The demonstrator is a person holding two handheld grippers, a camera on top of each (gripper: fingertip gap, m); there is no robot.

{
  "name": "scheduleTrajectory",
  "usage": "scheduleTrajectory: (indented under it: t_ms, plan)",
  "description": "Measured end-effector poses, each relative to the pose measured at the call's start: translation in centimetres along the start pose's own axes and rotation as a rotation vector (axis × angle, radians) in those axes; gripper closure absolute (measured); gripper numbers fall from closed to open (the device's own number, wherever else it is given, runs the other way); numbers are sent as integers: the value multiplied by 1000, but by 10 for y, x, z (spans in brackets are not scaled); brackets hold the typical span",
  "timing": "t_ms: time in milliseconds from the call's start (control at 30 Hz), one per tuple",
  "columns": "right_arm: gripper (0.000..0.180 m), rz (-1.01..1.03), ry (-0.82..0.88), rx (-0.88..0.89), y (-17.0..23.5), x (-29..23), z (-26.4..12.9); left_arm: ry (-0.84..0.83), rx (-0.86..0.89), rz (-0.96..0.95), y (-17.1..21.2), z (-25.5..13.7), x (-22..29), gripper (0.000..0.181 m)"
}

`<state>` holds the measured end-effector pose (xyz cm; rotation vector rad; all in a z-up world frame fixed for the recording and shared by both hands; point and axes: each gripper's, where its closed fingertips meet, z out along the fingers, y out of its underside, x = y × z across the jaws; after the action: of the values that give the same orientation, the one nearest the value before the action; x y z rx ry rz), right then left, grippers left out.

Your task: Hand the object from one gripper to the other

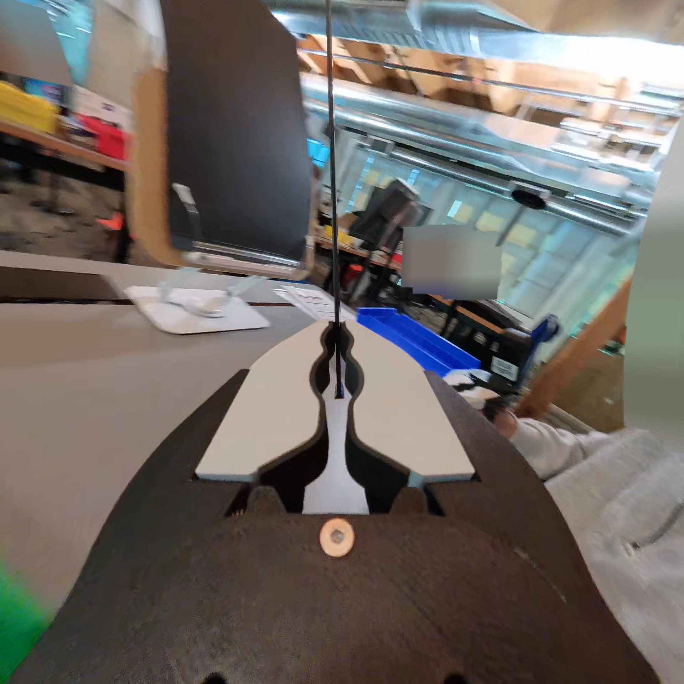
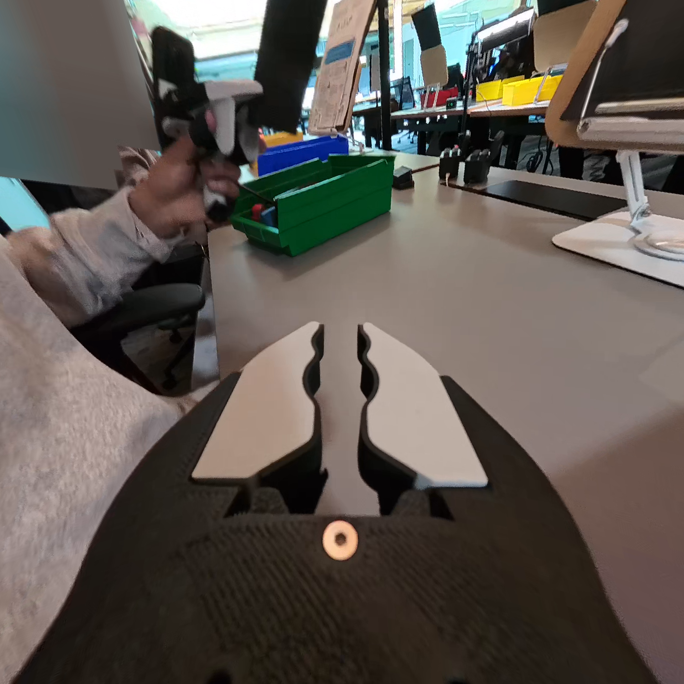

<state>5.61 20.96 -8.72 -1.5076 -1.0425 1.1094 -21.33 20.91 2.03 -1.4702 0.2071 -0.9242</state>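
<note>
A thin black rod (image 1: 333, 185) stands between the fingers of my left gripper (image 1: 337, 325). The gripper is shut on the rod's lower end, and the rod runs up out of the top of the left wrist view. My right gripper (image 2: 340, 327) is open and empty, low over the grey table (image 2: 462, 296). In the right wrist view the left gripper (image 2: 222, 122) shows at the upper left, held up by a hand (image 2: 166, 192) above the green bin (image 2: 325, 207). The two grippers are well apart.
A green bin holds small red and blue parts, with a blue bin (image 2: 299, 153) behind it; the blue bin also shows in the left wrist view (image 1: 414, 344). A screen on a white stand (image 2: 629, 237) stands at the right, also in the left wrist view (image 1: 237, 129). An office chair (image 2: 155, 307) is left of the table. Spacing between my two grippers at the tips: around 30 cm.
</note>
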Motion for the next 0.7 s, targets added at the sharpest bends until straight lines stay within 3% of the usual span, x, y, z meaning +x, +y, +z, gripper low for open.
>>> scheduleTrajectory:
  t_ms: [167, 333, 367, 433, 633, 700]
  plan:
    - [145, 61, -27, 120, -30, -13, 6, 302, -100, -83, 75, 68, 63, 179]
    - [128, 134, -23, 234, -49, -16, 14, 498, -176, -217, 135, 94, 110, 180]
    - [133, 156, -36, 255, -53, -18, 14, 515, -204, -227, 144, 95, 115, 180]
    - [170, 192, -63, 266, -54, -19, 11, 539, -240, -248, 158, 95, 122, 180]
    - [178, 335, -163, 255, -41, -24, 3, 556, -302, -282, 178, 97, 122, 177]
    - [178, 310, -181, 199, -30, -26, 3, 541, -330, -255, 185, 99, 120, 164]
